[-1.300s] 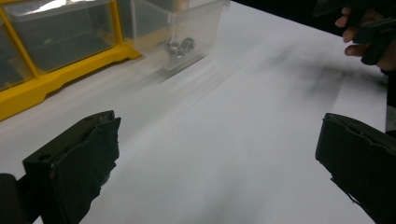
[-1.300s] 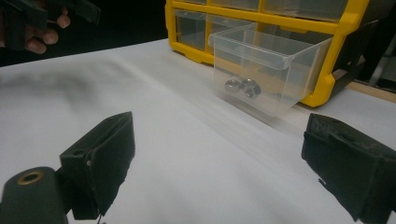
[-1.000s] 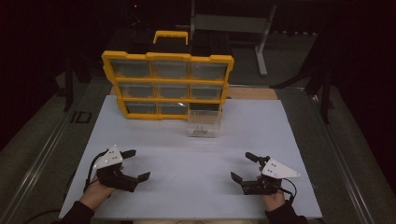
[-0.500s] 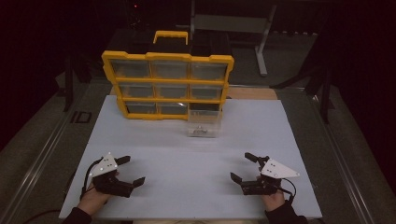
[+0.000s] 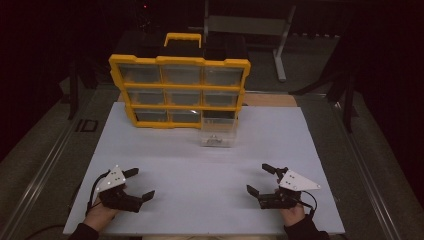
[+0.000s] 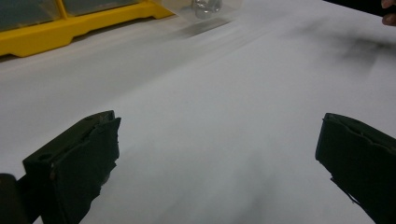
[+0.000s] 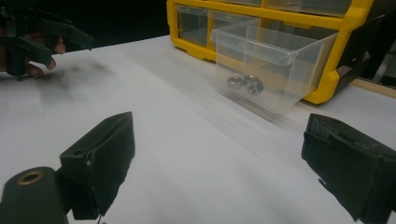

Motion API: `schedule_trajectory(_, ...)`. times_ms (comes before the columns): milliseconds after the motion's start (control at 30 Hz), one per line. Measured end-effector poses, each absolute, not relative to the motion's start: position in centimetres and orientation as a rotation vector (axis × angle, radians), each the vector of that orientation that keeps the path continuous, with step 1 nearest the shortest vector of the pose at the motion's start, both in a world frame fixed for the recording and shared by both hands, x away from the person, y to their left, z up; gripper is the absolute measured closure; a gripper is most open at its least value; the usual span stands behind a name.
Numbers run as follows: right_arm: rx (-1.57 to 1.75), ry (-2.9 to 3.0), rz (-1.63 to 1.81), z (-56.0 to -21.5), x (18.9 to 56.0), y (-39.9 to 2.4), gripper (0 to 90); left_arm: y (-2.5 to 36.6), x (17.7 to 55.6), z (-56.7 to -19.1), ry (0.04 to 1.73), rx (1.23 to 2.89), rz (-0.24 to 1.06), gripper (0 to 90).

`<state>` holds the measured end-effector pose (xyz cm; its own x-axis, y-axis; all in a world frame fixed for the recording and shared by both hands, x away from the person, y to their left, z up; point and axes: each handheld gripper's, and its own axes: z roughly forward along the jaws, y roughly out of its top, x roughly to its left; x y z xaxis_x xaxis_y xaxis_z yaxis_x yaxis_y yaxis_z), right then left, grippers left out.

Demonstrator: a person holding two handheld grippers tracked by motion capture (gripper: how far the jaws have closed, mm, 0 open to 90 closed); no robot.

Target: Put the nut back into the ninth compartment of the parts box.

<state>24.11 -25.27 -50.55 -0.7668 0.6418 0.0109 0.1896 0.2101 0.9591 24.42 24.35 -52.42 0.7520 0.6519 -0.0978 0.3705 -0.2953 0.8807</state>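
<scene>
Resting apart on the white table (image 5: pixel 200 165), left hand-held gripper (image 5: pixel 139 184) and right hand-held gripper (image 5: pixel 260 179) gape empty; no writing readable.

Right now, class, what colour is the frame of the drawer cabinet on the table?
Yellow. The frame of the drawer cabinet shows best in the high view.
</scene>
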Motion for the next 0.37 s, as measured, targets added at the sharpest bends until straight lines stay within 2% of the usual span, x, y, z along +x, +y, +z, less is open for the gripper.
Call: schedule_trajectory(367,0.774,2.106,1.572,-50.65,24.19,-25.27,9.8,24.08,24.35,-52.36,0.764,1.913,0.335,0.0)
